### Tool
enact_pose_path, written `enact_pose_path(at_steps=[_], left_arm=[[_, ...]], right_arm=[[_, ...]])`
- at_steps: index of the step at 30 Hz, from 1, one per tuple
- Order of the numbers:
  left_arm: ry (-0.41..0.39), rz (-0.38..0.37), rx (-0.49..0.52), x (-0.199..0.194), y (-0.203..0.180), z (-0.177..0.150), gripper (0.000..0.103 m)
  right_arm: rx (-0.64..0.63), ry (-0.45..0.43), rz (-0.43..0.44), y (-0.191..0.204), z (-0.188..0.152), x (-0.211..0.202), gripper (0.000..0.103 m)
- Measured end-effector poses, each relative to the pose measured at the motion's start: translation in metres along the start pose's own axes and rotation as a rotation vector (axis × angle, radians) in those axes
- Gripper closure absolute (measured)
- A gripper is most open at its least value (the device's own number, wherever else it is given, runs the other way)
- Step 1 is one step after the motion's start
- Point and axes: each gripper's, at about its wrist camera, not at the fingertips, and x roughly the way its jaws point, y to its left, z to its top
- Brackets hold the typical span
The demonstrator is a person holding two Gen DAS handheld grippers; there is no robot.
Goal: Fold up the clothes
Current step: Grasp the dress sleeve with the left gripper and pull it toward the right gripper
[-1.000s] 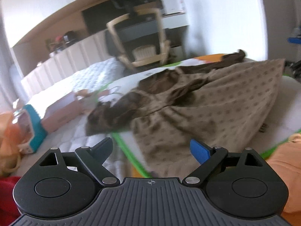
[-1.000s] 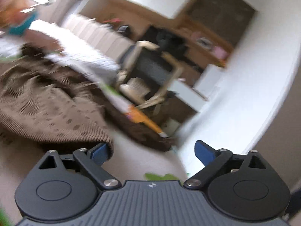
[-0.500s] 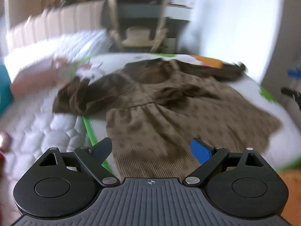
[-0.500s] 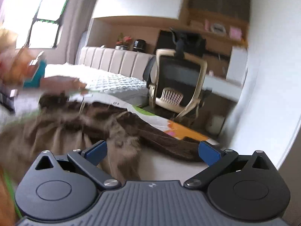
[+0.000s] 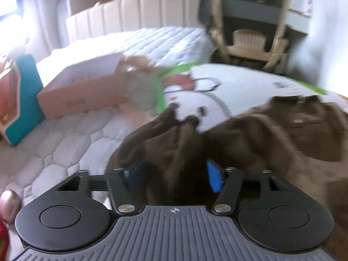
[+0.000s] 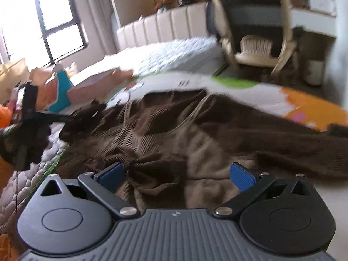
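Observation:
A brown corduroy dress (image 6: 174,134) with dark brown sleeves lies crumpled on a white cartoon-print mat (image 6: 239,89) on the bed. In the left wrist view my left gripper (image 5: 174,174) has its blue pads around a dark brown sleeve (image 5: 174,143), bunched between the jaws; the pads are partly closed on it. The left gripper also shows in the right wrist view (image 6: 71,119) at the sleeve's end. My right gripper (image 6: 176,174) is open, low over the dress's gathered waist, with nothing between its pads.
A pink cardboard box (image 5: 82,93) and a teal-edged box (image 5: 24,100) lie on the quilted mattress (image 5: 65,152) to the left. A beige chair (image 6: 256,34) stands beyond the bed's far edge. Orange clothing (image 6: 4,169) is at the far left.
My left gripper has swung left and down onto the dark sleeve, and its jaws have narrowed around it. My right gripper has dropped closer over the dress, still open.

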Motion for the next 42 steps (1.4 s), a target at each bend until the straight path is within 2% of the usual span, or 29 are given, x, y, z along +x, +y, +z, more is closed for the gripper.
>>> enact_pose_path(at_steps=[3, 6, 8, 10, 13, 15, 18, 19, 21, 23, 24, 25, 27, 28, 29, 32, 34, 36, 37, 39, 40, 41, 42], left_arm=[[0.013, 0.006, -0.001, 0.011, 0.006, -0.001, 0.070], [0.004, -0.003, 0.028, 0.009, 0.006, -0.003, 0.083], [-0.006, -0.009, 0.042, 0.005, 0.002, 0.000, 0.089], [-0.031, -0.025, 0.043, -0.002, -0.003, 0.007, 0.091], [-0.119, -0.104, 0.041, -0.027, -0.019, 0.029, 0.091], [-0.214, -0.186, 0.046, -0.049, -0.038, 0.048, 0.091], [-0.288, -0.359, 0.039, -0.066, -0.071, 0.070, 0.091], [-0.279, -0.445, 0.038, -0.064, -0.086, 0.074, 0.087], [-0.232, -0.584, 0.058, -0.054, -0.112, 0.070, 0.056], [-0.197, -0.605, 0.116, -0.048, -0.125, 0.053, 0.042], [-0.179, -0.616, 0.145, -0.045, -0.132, 0.045, 0.038], [-0.162, -0.625, 0.174, -0.042, -0.138, 0.036, 0.035], [-0.140, -0.589, 0.218, -0.040, -0.136, 0.021, 0.025], [-0.125, -0.568, 0.240, -0.039, -0.135, 0.015, 0.024], [-0.111, -0.547, 0.261, -0.037, -0.134, 0.008, 0.024], [-0.055, -0.512, 0.240, -0.030, -0.130, -0.001, 0.021], [-0.031, -0.495, 0.204, -0.030, -0.125, -0.004, 0.017], [-0.016, -0.484, 0.183, -0.032, -0.120, -0.006, 0.010], [-0.009, -0.479, 0.178, -0.033, -0.119, -0.006, 0.010], [0.005, -0.468, 0.170, -0.036, -0.116, -0.006, 0.010], [0.003, -0.473, 0.171, -0.039, -0.113, -0.005, 0.010], [0.001, -0.477, 0.173, -0.041, -0.111, -0.005, 0.009], [0.000, -0.485, 0.177, -0.043, -0.110, -0.003, 0.009]], right_arm=[[0.012, 0.061, 0.026, 0.002, -0.004, 0.019, 0.000], [0.003, 0.088, 0.019, 0.006, -0.010, 0.028, 0.000], [-0.016, 0.088, 0.001, 0.012, -0.013, 0.029, 0.000], [-0.035, 0.099, -0.017, 0.017, -0.015, 0.031, 0.000], [-0.060, 0.125, -0.008, 0.018, -0.011, 0.032, 0.000], [-0.024, 0.135, 0.020, 0.010, -0.002, 0.029, 0.000], [0.007, 0.086, 0.024, 0.003, 0.013, 0.014, 0.000], [-0.013, 0.048, 0.002, 0.003, 0.019, 0.006, 0.000], [-0.047, -0.023, -0.054, 0.002, 0.030, -0.010, 0.000], [-0.053, -0.076, -0.106, -0.003, 0.037, -0.023, 0.000], [-0.045, -0.096, -0.122, -0.006, 0.041, -0.027, 0.000], [-0.028, -0.106, -0.116, -0.010, 0.045, -0.026, 0.000], [0.007, -0.125, -0.103, -0.019, 0.054, -0.025, 0.001], [0.024, -0.131, -0.092, -0.023, 0.059, -0.022, 0.005], [0.039, -0.126, -0.065, -0.024, 0.067, -0.011, 0.014], [0.076, -0.073, -0.010, -0.021, 0.086, 0.040, 0.034], [0.060, -0.042, -0.054, -0.015, 0.089, 0.072, 0.038], [0.039, -0.016, -0.064, -0.008, 0.087, 0.092, 0.044], [0.029, -0.002, -0.069, -0.004, 0.087, 0.102, 0.048], [0.008, 0.023, -0.082, 0.003, 0.085, 0.121, 0.061], [-0.002, 0.030, -0.108, 0.009, 0.084, 0.127, 0.066], [-0.008, 0.036, -0.134, 0.015, 0.083, 0.131, 0.077], [0.002, 0.032, -0.159, 0.018, 0.083, 0.129, 0.082]])
